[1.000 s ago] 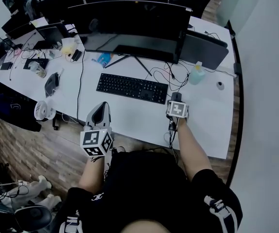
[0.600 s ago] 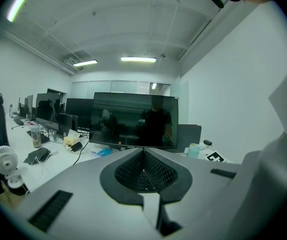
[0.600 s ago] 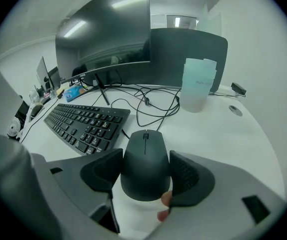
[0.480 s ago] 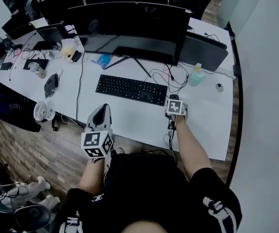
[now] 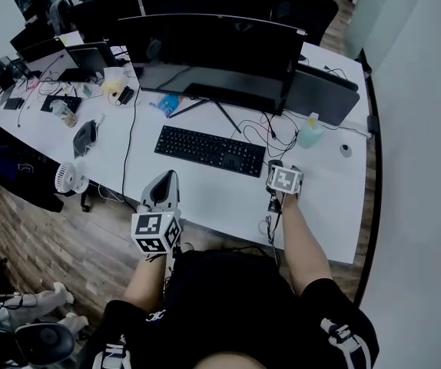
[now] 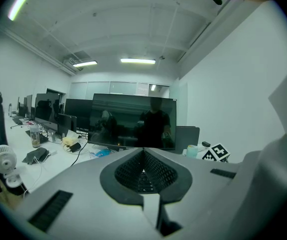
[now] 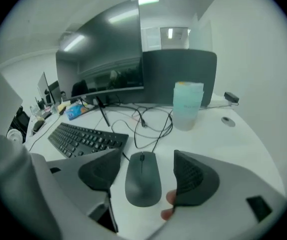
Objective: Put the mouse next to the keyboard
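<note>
The dark grey mouse (image 7: 142, 179) lies flat on the white desk (image 5: 220, 194), just right of the black keyboard (image 7: 83, 139), its cable running off toward the monitor. My right gripper (image 7: 147, 155) straddles it with jaws opening; the pads stand clear of its sides. In the head view that gripper (image 5: 275, 167) sits at the right end of the keyboard (image 5: 209, 151) and hides most of the mouse. My left gripper (image 5: 167, 178) hovers over the desk's front edge, left of centre, jaws shut on nothing; its pads (image 6: 156, 171) meet in a point.
A pale bottle (image 5: 310, 131) stands behind the mouse, amid tangled cables (image 5: 270, 125). A wide monitor (image 5: 213, 48) on a stand rises behind the keyboard. A small fan (image 5: 67, 177) and assorted clutter occupy the desk's left part. The desk's front edge runs just below both grippers.
The right gripper has stayed at the keyboard's right end, drawing slightly back toward the desk's front. The left gripper has barely moved.
</note>
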`<state>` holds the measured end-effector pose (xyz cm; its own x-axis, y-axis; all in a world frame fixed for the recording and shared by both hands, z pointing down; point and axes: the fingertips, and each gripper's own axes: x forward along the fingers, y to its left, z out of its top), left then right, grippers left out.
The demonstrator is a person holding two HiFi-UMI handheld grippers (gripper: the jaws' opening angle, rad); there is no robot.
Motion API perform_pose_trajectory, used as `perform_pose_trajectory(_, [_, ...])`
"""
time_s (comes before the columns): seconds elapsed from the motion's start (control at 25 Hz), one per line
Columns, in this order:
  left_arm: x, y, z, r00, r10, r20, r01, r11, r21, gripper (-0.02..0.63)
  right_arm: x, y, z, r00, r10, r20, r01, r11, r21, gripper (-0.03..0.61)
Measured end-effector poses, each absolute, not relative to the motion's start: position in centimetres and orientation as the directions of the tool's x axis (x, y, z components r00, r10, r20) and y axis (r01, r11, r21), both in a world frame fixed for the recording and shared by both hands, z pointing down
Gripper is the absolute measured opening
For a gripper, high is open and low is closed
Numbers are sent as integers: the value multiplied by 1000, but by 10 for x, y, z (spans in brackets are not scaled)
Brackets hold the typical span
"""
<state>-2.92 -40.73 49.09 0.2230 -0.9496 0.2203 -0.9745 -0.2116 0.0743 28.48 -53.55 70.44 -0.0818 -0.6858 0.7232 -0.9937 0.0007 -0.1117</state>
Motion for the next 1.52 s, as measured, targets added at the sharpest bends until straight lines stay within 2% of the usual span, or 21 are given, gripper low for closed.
perform_pose_trajectory(0.12, [-26, -406, 490, 230, -949, 215, -973, -219, 77, 12, 291, -545, 656, -71, -818, 571, -995, 17, -100, 312])
perform_pose_trajectory(0.28, [-20, -407, 488, 242, -949, 202, -970, -230, 77, 12, 281, -532, 566, -104, -936, 335, -991, 71, -111, 203])
perform_pose_trajectory(0.48, [-10, -409, 483, 258, -948, 184, -965, -246, 86, 12, 274, -497, 459, -105, -993, 58, -993, 101, -66, 27])
perform_pose_trajectory(0.56, [-5, -409, 482, 269, -947, 175, -962, -257, 87, 12, 273, -484, 436, -113, -994, -4, -992, 113, -54, 12])
perform_pose_trajectory(0.68, [3, -407, 480, 286, -943, 170, -958, -275, 85, 12, 272, -466, 424, -119, -992, -43, -992, 121, -45, 11])
perform_pose_trajectory(1.52, [13, -395, 469, 304, -941, 145, -952, -296, 76, 12, 265, -428, 426, -144, -989, -39, -987, 146, -61, 11])
